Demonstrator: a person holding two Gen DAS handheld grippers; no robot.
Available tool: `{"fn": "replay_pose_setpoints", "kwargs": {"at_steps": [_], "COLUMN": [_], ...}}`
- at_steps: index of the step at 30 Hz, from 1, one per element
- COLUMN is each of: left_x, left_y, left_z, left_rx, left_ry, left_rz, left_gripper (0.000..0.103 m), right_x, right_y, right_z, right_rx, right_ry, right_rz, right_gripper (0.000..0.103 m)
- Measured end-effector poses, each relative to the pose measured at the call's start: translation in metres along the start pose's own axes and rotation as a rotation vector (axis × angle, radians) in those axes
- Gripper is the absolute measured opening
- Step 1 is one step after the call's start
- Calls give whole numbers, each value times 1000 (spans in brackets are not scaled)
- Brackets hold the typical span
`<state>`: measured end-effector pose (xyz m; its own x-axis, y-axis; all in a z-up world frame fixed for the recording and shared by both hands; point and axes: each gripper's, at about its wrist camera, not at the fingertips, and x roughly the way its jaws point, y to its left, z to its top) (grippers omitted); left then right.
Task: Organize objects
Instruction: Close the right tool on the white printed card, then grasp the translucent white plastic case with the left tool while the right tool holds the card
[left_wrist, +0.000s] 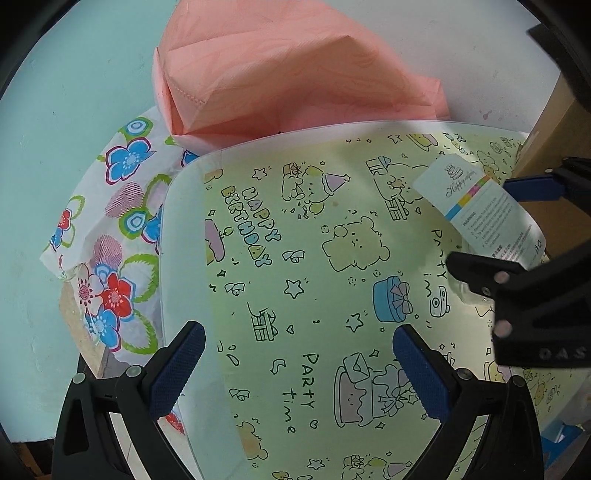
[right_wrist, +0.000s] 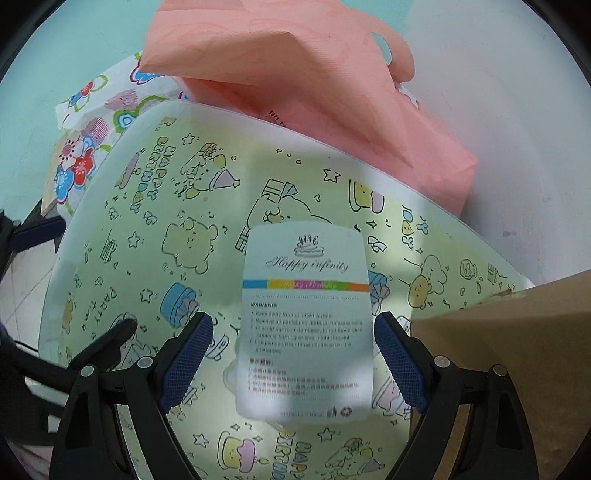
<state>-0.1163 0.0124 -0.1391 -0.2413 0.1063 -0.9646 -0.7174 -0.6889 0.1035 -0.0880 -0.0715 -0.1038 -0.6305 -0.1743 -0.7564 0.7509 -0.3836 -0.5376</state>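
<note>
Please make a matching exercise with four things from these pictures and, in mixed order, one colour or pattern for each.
Things:
1. non-woven bag
2. wrapping sheet
3. cardboard box
4. gripper pads

Descriptions:
A. dark blue
B. plain brown
C. salmon pink
D. pale green with birthday drawings

Pairs: 1-C, 2-D, 3-B, 4-A

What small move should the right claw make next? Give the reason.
Probably ease the right claw down and close on the white warning card: its jaws stand open on either side of the card, which lies on the birthday bag, not yet gripped.
</note>
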Motion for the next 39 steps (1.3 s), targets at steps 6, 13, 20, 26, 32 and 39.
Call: {"fn": "replay_pose_setpoints", "kwargs": {"at_steps": [6, 13, 20, 26, 32, 39], "left_x": [1, 1, 1, -3, -15, -24], "left_y": [0, -1, 0, -5, -21, -49], "left_z": [-2, -3, -4, -5, -8, -11], "left_rx": [0, 5, 6, 12, 39, 104], "left_ry": [8, 11, 11, 16, 6, -7], "left_rz": [-10, -14, -16, -36, -47, -59], "left_gripper": [102, 102, 102, 102, 102, 102], "right_x": [6, 11, 10, -9, -36, -63], "right_y": [2, 2, 8, 16, 15, 9], "right_z": [5, 6, 0, -11, -25, -51], "right_rx": [-13, -20, -37, -49, -35, -8], "right_ry": [-8, 3, 5, -12, -40, -42], "right_rz": [-24, -48, -53, -47, -66, -70], "right_gripper": [88, 74, 68, 67, 67, 67]}}
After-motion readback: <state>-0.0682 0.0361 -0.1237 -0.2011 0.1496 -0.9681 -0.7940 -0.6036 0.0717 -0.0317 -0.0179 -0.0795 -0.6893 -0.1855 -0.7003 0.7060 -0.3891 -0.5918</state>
